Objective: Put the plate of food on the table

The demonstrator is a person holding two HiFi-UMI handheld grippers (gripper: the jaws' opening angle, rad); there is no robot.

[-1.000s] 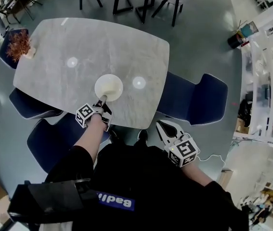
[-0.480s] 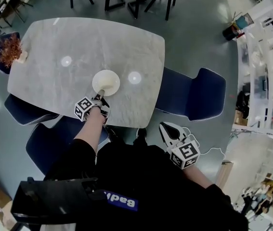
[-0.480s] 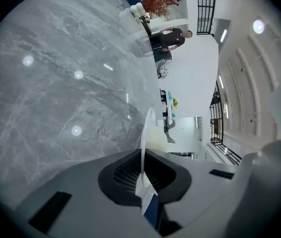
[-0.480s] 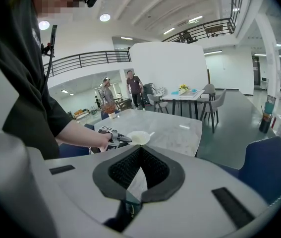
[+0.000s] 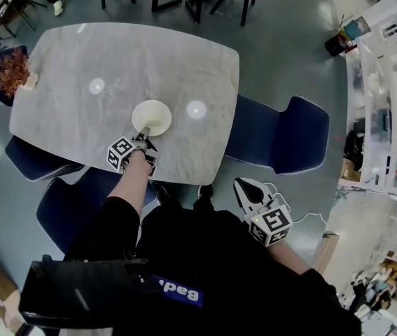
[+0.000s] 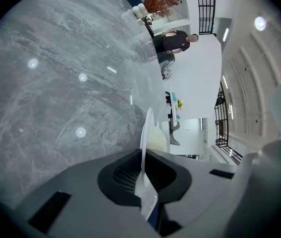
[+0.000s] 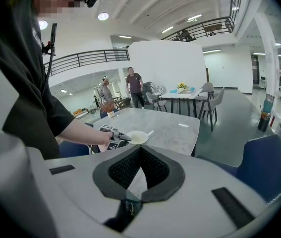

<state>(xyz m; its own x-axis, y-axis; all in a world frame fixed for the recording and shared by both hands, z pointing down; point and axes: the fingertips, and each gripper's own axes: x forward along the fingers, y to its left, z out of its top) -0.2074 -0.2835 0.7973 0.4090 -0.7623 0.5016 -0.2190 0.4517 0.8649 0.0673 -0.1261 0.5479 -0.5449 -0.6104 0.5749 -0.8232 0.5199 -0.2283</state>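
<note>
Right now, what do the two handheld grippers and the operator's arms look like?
The left gripper and right gripper are both pale grey-white shells, each carrying a white cube with black square markers. Their fingers are lined with black ribbed pads. The person wears a black short-sleeved top, with the forearms bare.

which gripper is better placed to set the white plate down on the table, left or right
Left. The left gripper is shut on the rim of the round white plate, already over the grey marble table. The right gripper is shut on nothing, off the table's near edge.
</note>
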